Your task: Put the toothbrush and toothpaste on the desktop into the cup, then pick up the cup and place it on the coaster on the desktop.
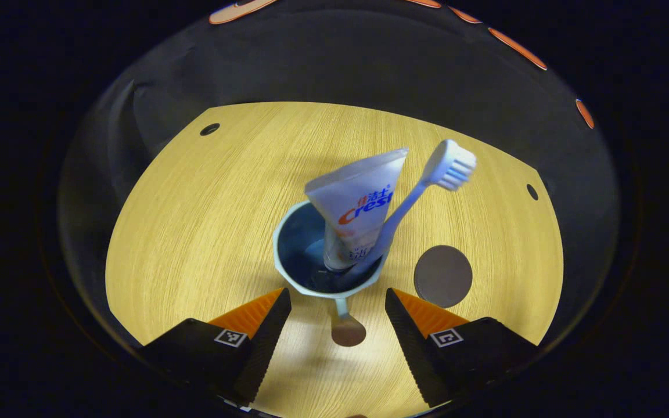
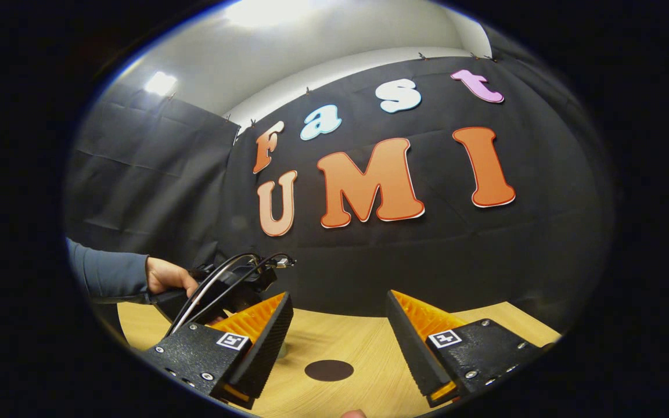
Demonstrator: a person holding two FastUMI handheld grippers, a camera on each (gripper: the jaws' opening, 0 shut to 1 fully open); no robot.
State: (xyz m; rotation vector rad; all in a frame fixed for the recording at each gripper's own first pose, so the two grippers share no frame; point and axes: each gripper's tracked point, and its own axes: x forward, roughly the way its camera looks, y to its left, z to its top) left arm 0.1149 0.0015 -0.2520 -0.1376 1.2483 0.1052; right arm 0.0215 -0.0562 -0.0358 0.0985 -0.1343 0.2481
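Both items, the white toothpaste tube (image 1: 358,212) and pale toothbrush (image 1: 421,191), stand in the blue cup (image 1: 299,244). The left gripper (image 1: 337,313) jaws gape wide around its handle (image 1: 343,322); close squarely there, lifting level toward the round dark coaster (image 1: 443,276) beside it.

Right gripper view: the right gripper (image 2: 340,331) jaws, wide and empty, hang over the desk (image 2: 369,360); keep them clear.

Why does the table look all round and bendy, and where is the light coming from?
In the left gripper view the fisheye lens bows the desktop into a dome; the cup casts a short shadow towards the camera, so the light sits above and beyond. In the right gripper view two ceiling lamps glare white, and the coaster looks squashed into an oval.
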